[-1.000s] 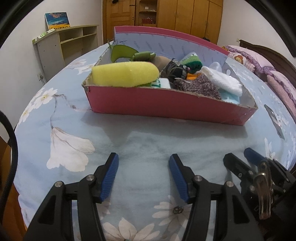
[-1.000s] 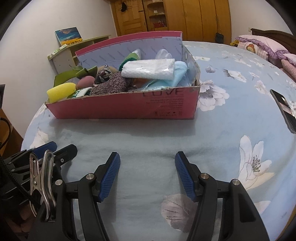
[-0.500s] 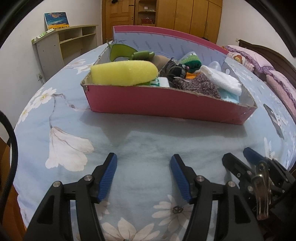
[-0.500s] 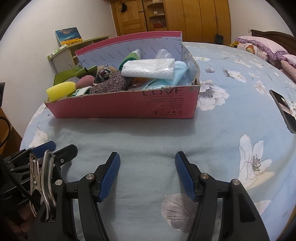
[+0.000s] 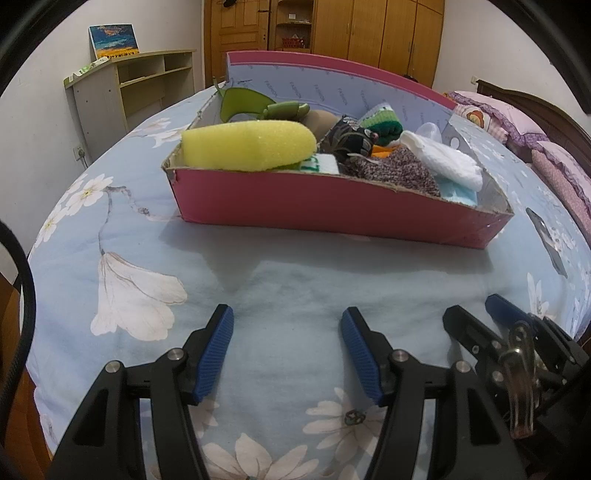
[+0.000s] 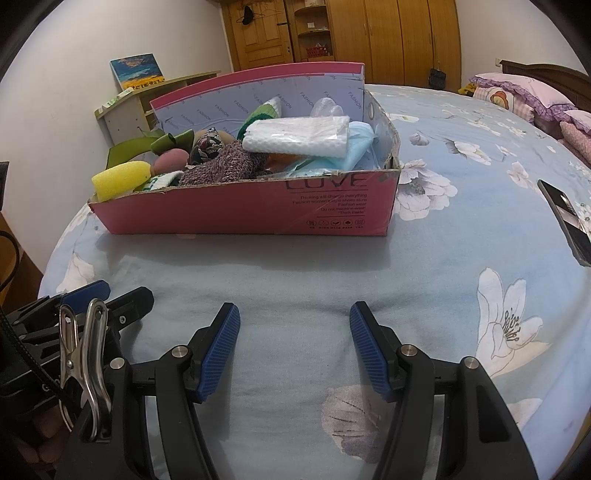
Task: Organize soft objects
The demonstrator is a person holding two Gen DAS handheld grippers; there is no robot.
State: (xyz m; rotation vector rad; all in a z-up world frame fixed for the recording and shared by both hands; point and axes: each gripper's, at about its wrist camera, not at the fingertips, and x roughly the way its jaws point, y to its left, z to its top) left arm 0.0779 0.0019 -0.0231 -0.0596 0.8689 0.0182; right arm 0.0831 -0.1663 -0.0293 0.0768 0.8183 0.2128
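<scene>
Soft goods fill a pink cardboard box [image 5: 332, 206] lying on the bed ahead of both hand-held grippers: a yellow sponge [image 5: 249, 147] at the end ahead and to the left of the left hand-held gripper [image 5: 288, 350], a purple knit piece [image 6: 225, 168] mid-box, and a white folded cloth [image 6: 299, 134] atop a pale blue cloth [image 6: 356, 147] at the end nearer the right hand-held gripper [image 6: 294, 350]. Compared with a second ago, the box sits marginally higher and closer in the left wrist view; the right wrist view is practically unchanged, and nothing in the box has shifted. Both hand-held grippers hover side by side over the bedspread [image 6: 295, 280], well short of the box, each with blue-padded jaws spread wide and holding nothing. The bedspread is light blue with white flower prints. A dark phone [image 6: 567, 219] lies on it, off to the right of the right hand-held gripper. Beyond the box stand a low shelf unit [image 5: 136, 85] bearing a small painting [image 5: 113, 40], wooden wardrobes [image 5: 369, 33] along the far wall, and pink pillows [image 6: 524, 92] at the headboard.
</scene>
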